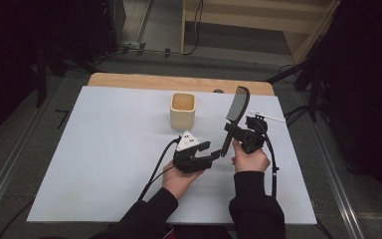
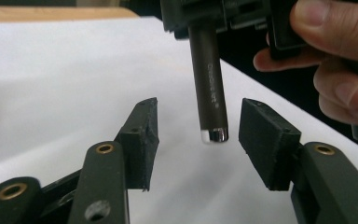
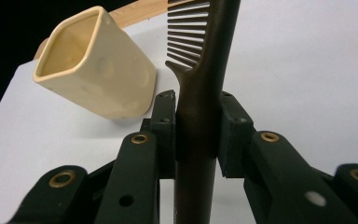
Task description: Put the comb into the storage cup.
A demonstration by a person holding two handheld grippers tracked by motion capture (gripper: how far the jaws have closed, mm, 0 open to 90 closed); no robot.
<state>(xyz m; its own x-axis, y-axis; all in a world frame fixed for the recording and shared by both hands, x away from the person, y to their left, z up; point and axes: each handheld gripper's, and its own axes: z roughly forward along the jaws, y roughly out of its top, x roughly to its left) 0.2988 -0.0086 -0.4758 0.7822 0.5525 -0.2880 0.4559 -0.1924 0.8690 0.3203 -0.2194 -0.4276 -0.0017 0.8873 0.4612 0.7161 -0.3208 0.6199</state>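
White tabletop (image 1: 104,149), dark room. Right gripper (image 1: 238,130) jaws clamped on dark plastic comb (image 1: 237,107); left gripper (image 1: 206,152) jaws half open, handle tip between, untouched. Handover done; next: comb into cream square ceramic cup (image 1: 182,110).

two black grippers: the left gripper (image 1: 210,151) carries a grey three-cornered plate on top, and a black cable trails from each. the jaws are matte black with square pads and brass-ringed pivot holes. both sleeves (image 1: 252,199) are black.
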